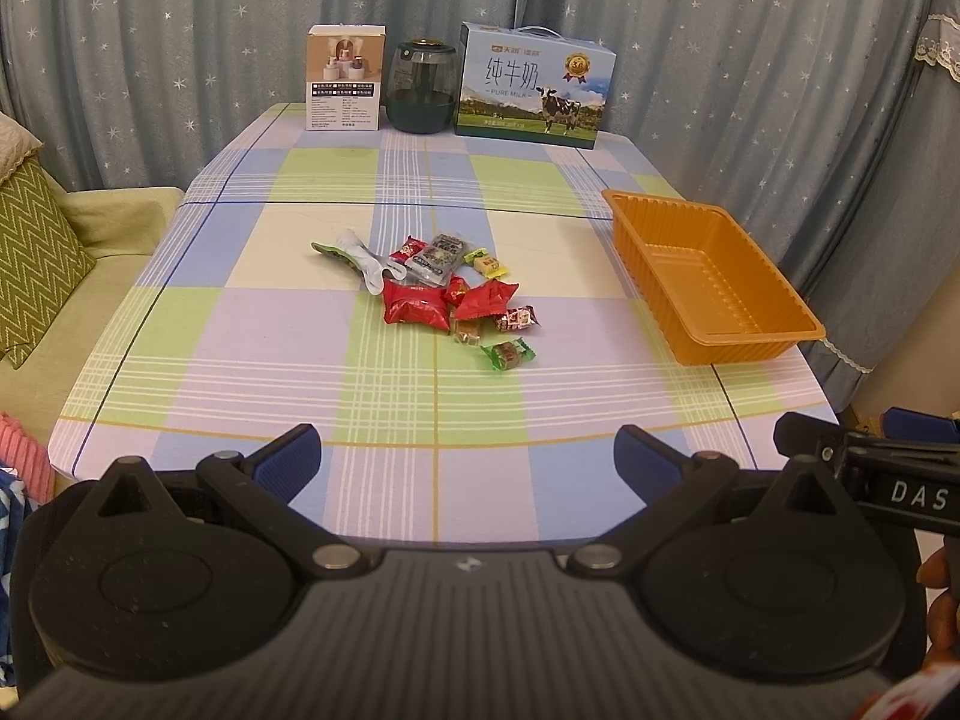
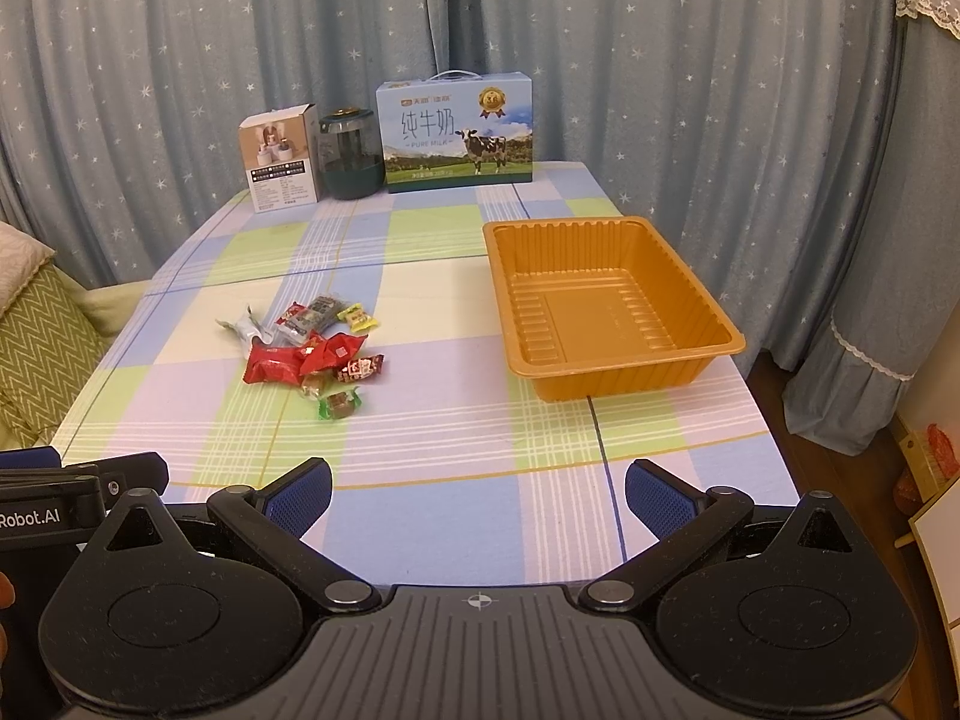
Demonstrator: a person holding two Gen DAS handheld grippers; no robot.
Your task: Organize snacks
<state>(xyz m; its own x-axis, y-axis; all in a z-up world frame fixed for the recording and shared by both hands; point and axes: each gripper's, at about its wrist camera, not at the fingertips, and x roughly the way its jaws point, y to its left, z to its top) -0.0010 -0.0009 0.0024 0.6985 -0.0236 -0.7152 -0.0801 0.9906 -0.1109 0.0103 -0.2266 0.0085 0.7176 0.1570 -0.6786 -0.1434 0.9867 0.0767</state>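
Fingers spread wide on both tools, nothing between them: the left hand-held gripper [image 1: 467,462] and the right hand-held gripper [image 2: 478,495] hang side by side above the near edge of the bench [image 1: 384,480], each with its blue pads well apart and empty. Beyond them, towards the middle of the checked cloth, the snacks [image 1: 447,294] lie in a loose heap, well apart from either tool. I can make out a large red packet [image 1: 415,305], a smaller red pouch [image 1: 487,299] touching it, a green-wrapped sweet [image 1: 507,354] at the near edge of the heap, a yellow-wrapped sweet [image 1: 487,263] at the far side, and a white and green wrapper [image 1: 354,257] off to the left; a few more small pieces are tucked among these. Over on the right side of the bench sits the orange tray [image 2: 606,375], well clear of the heap, and its ribbed floor shows bare with no wrapper in it. At the far end, against the starred curtain [image 2: 660,60], stand a small white box [image 2: 281,163], a dark glass jar [image 2: 351,159] and a milk carton [image 2: 457,132] in a row. By my reckoning the sorting has not begun: every piece is still on the cloth, the tray holds nothing, and the whole heap is left to carry across, one item at a time
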